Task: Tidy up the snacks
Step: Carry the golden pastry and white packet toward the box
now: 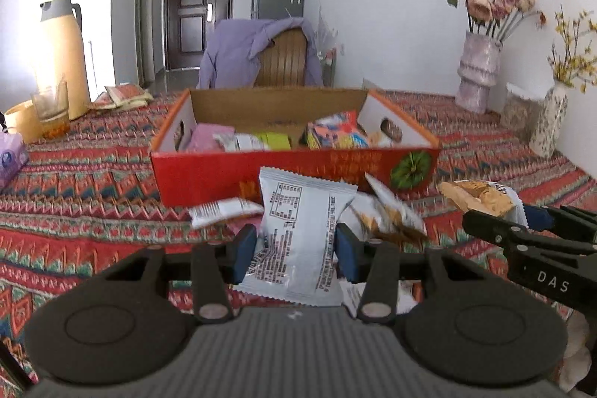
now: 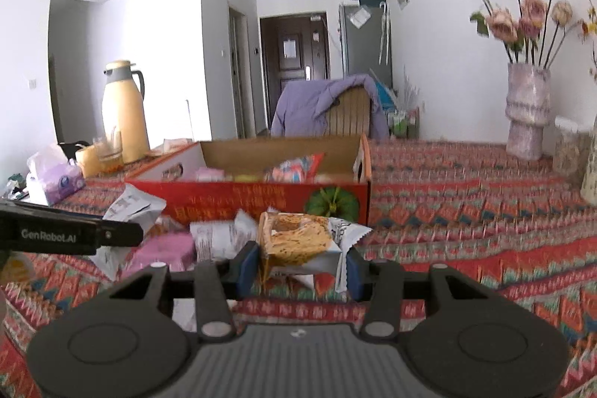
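Note:
A red cardboard box (image 1: 209, 170) (image 2: 238, 200) with several snack packs inside stands mid-table. My left gripper (image 1: 296, 248) is shut on a white snack packet (image 1: 298, 230), printed back facing me, lifted just in front of the box. My right gripper (image 2: 301, 265) is shut on a packet with a golden biscuit picture (image 2: 298, 239), held low before the box's right half; that gripper also shows at the right of the left wrist view, gripper (image 1: 522, 230). More loose packets (image 1: 224, 209) (image 2: 220, 235) lie on the cloth below. A pink pack (image 2: 168, 250) lies left of them.
A patterned red tablecloth (image 1: 74, 211) (image 2: 466, 211) covers the table. A yellow thermos (image 1: 61, 51), a glass (image 1: 50, 107) and a tissue pack (image 2: 56, 181) stand at the left. Flower vases (image 1: 477, 69) (image 2: 528, 107) stand at the right. A chair with purple cloth (image 1: 261, 51) is behind.

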Available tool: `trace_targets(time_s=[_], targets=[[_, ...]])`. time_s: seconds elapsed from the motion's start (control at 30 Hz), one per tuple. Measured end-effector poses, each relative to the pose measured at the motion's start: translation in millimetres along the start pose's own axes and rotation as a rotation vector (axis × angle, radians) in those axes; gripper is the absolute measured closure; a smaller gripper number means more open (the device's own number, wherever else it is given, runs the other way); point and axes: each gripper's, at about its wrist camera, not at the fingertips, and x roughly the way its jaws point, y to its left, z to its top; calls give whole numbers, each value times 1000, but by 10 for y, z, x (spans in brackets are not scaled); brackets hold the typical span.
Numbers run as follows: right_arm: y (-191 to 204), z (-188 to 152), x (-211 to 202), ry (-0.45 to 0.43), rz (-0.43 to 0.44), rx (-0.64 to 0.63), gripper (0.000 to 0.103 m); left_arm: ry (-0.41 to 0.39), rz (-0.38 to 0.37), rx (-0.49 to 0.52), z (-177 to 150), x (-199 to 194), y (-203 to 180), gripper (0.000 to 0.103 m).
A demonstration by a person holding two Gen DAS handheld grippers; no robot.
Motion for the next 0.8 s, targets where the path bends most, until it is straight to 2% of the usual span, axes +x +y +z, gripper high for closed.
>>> trace_targets(time_s=[0.43, 0.73, 0.8], targets=[[151, 691, 206, -149, -18, -63, 57, -98, 27, -72, 604, 222, 192, 56], [116, 1051, 798, -150, -31, -33, 57, -129, 61, -113, 944, 677, 309, 56], [97, 1057, 985, -138, -37, -22, 57, -147, 94, -108, 977, 795, 312, 56]])
